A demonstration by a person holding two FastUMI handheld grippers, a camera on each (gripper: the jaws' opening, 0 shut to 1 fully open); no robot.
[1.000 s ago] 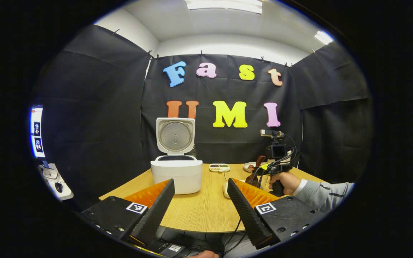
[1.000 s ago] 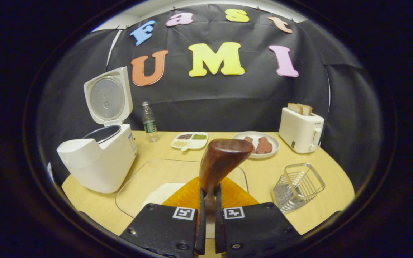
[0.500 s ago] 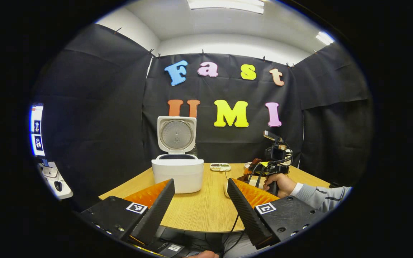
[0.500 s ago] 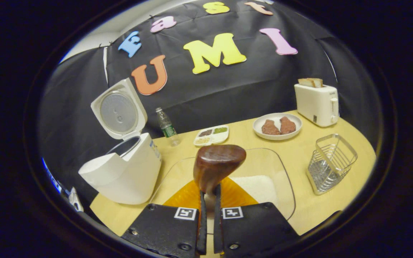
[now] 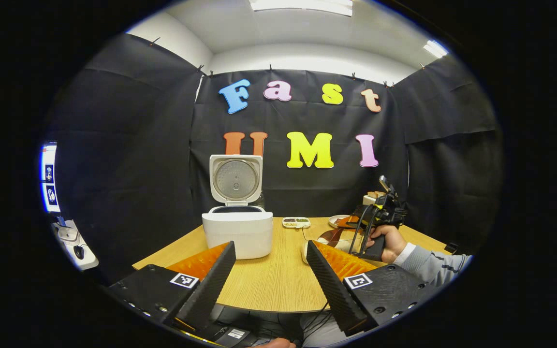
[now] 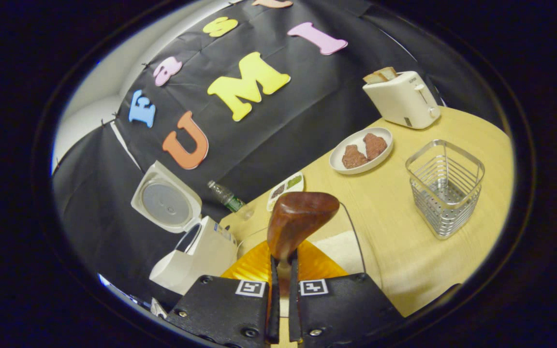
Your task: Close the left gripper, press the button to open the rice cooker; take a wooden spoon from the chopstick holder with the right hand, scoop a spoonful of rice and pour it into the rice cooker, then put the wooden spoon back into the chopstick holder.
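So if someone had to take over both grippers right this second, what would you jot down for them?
Left gripper: open, holding nothing, low at the near edge of the table.
Right gripper: shut on the wooden spoon, tilted over the clear rice tray.
Rice cooker: lid up, so the button press is done.
Chopstick holder: standing by the tray.
Spoon is already taken out.
Left: scoop rice, pour it into the cooker, return the spoon to the holder.
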